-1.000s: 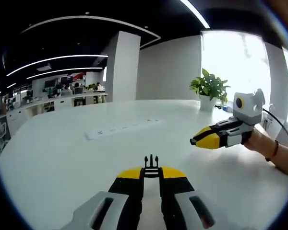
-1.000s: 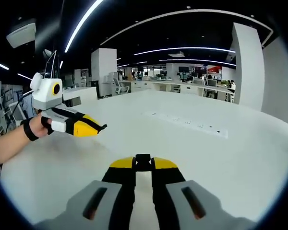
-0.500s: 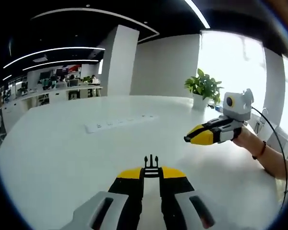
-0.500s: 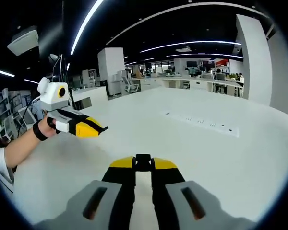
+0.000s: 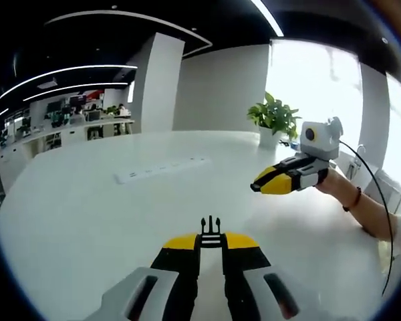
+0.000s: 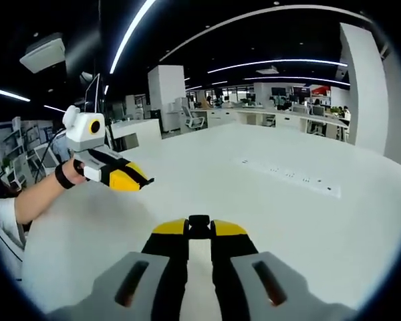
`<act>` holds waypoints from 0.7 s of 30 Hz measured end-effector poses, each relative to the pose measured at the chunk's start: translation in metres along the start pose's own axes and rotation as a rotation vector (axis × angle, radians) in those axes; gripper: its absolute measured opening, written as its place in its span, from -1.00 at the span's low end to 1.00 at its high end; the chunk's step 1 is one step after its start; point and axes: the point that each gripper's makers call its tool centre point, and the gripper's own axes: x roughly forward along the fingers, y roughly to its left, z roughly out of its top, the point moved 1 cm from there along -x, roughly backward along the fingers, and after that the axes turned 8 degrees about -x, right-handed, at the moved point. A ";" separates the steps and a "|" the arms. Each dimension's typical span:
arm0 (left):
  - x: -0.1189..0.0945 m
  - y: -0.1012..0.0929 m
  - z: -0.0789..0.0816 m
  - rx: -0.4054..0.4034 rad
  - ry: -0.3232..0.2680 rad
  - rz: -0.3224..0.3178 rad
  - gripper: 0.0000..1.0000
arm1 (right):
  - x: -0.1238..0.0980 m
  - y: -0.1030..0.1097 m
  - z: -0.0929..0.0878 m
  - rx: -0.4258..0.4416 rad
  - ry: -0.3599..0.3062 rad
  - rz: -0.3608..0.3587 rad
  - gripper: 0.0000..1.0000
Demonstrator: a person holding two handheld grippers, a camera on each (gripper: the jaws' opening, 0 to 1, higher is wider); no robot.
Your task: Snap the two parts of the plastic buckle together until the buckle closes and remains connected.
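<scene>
White table (image 5: 87,221) spreads under both tools, a power strip (image 5: 162,169) lying across its middle. From the left gripper view, the left hand-held gripper (image 5: 211,242) pinches the pronged buckle half (image 5: 210,227); the right one hangs beyond the strip's right end. From the right gripper view, the right hand-held gripper (image 6: 199,229) clamps the socket half (image 6: 199,221). Both parts look light, stiff and slick; holding each by its strap end leaves the mating ends free.

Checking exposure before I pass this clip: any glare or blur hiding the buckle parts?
Left gripper view: window behind the potted plant is blown out, yet the pronged buckle part stays sharp. Right gripper view: evenly lit, dark ceiling, the socket buckle part reads crisp; fisheye bends the table edges.
</scene>
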 end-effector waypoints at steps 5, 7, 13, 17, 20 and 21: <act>-0.007 -0.009 -0.007 0.014 0.008 -0.021 -0.79 | 0.000 0.000 -0.001 -0.004 0.003 0.010 -0.79; -0.009 -0.013 -0.011 0.019 0.012 -0.025 -0.79 | 0.002 -0.003 0.000 -0.005 0.004 0.022 -0.79; -0.013 -0.016 -0.009 0.031 -0.010 -0.033 -0.79 | 0.002 0.000 -0.001 -0.016 0.009 0.032 -0.79; -0.016 -0.020 -0.012 0.027 -0.010 -0.046 -0.79 | 0.001 0.004 0.000 -0.018 0.006 0.049 -0.79; -0.018 -0.015 -0.009 0.007 -0.020 -0.055 -0.79 | -0.001 0.014 -0.002 -0.024 0.012 0.065 -0.79; -0.018 -0.015 -0.009 0.005 -0.021 -0.056 -0.79 | 0.000 0.011 -0.001 -0.030 0.013 0.066 -0.79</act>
